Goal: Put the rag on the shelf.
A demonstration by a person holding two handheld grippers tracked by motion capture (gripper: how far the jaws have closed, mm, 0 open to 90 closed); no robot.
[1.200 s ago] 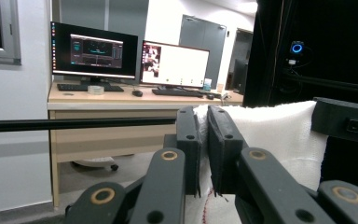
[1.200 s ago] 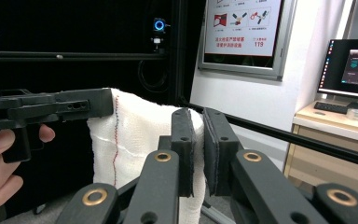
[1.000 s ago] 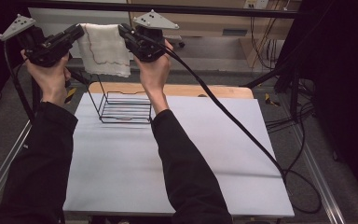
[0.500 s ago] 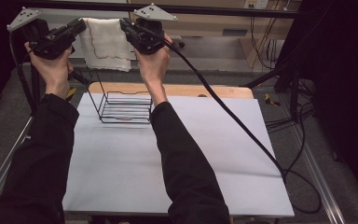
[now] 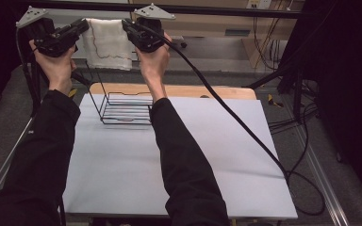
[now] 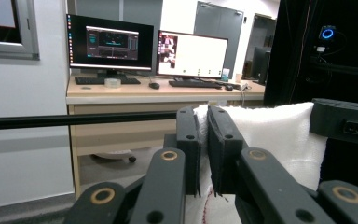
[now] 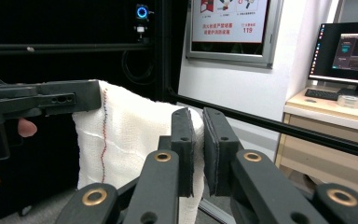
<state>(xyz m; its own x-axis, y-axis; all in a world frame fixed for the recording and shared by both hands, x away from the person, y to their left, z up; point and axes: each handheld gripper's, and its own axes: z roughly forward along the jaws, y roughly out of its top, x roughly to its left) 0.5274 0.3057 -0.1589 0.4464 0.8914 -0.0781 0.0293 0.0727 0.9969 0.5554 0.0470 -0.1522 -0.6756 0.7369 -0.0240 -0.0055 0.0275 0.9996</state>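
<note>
White towel (image 5: 107,43), pinched by both grippers, above wire basket (image 5: 125,107)

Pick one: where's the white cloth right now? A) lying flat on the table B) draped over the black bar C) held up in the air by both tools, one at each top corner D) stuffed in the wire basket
C: the left tool and right tool each pinch a top corner of the white cloth, which hangs above the wire basket.
</note>
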